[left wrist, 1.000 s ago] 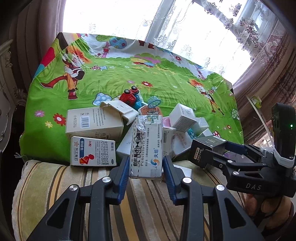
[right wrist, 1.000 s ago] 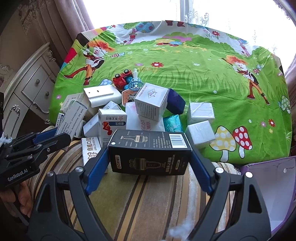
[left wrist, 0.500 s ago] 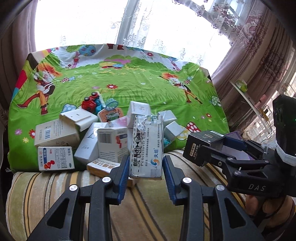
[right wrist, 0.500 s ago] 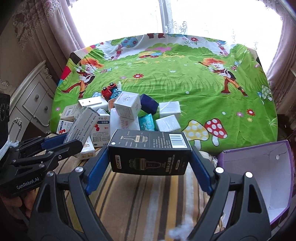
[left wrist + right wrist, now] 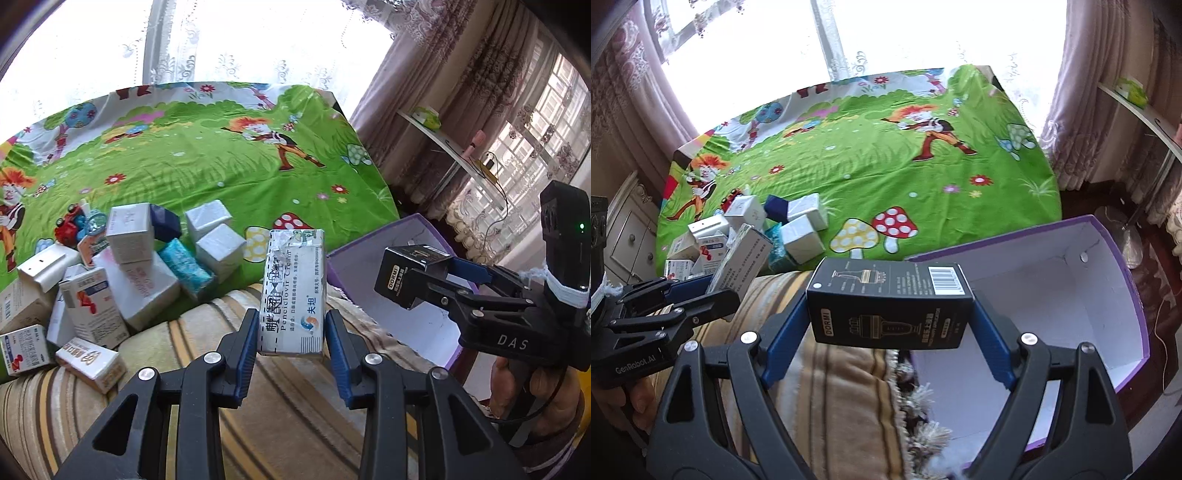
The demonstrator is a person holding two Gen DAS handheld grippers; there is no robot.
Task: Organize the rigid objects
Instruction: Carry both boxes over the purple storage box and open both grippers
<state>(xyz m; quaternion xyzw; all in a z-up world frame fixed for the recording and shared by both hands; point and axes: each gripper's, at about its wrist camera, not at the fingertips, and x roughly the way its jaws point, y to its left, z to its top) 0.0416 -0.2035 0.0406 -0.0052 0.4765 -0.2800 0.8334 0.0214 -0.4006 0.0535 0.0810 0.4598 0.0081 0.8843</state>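
Observation:
My left gripper [image 5: 291, 332] is shut on a white medicine carton [image 5: 293, 291] held upright above the striped cushion. My right gripper [image 5: 888, 321] is shut on a black DORMI box [image 5: 890, 306], gripped by its two short ends; the same black box [image 5: 410, 275] shows at the right of the left wrist view. A purple box with a white inside [image 5: 1052, 291] lies open just beyond and to the right of the black box. In the right wrist view the left gripper [image 5: 713, 291] with its white carton [image 5: 742, 258] sits at the left.
A pile of several small cartons [image 5: 122, 266] and a red toy car [image 5: 70, 229] lies on the green cartoon cloth [image 5: 886, 177]. A striped cushion [image 5: 288, 424] is below both grippers. A person's hand [image 5: 532, 391] holds the right gripper. A shelf [image 5: 450, 151] and curtains stand at right.
Both grippers have swung to the right with their boxes still held. The carton pile has slid to the left of each view and the purple box has come into view.

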